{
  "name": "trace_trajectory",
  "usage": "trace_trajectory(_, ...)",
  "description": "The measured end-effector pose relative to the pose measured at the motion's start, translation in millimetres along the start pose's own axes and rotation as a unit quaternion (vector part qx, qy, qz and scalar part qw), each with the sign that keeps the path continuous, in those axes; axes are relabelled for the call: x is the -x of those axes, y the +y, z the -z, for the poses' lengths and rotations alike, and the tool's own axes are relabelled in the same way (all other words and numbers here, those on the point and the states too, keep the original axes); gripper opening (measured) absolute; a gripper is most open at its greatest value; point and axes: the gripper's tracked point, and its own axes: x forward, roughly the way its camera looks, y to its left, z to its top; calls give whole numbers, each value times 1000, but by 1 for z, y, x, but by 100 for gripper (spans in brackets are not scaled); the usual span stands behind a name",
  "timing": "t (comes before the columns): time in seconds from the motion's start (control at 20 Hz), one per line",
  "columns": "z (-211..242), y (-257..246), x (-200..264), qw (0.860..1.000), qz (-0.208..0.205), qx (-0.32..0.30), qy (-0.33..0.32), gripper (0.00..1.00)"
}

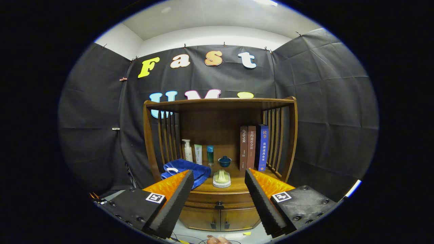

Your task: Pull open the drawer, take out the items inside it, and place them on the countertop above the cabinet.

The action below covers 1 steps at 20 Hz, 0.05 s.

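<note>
Gripper (218, 176) is hanging level in front of the wooden cabinet (220, 149), pointing straight at it, fingers spread wide and holding nothing. Both fingertips are sitting at countertop height, well short of the cabinet.

Drawer (218, 200) is sitting closed under the countertop (237, 184), its dark knob (219, 205) showing between the fingers, lower down. Two small doors (220, 218) are below it, also closed.

On the countertop: a blue towel (190, 169) is lying bunched just beyond the left fingertip, a small pale dish with a yellowish item (221, 178) is sitting near the front edge between the fingers, a small dark blue lidded cup (224, 161) is behind it. Three bottles and tubes (198, 153) are standing upright at the back left; three books (254, 147) are standing upright against the right slatted side.

Fingertips of a person's hand (218, 240) are showing low down, below the cabinet doors.
</note>
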Motion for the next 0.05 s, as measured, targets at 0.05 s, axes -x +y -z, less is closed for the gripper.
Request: trace_trajectory(0.05, -1, 0, 1, 1000, 0, 1, 0, 99)
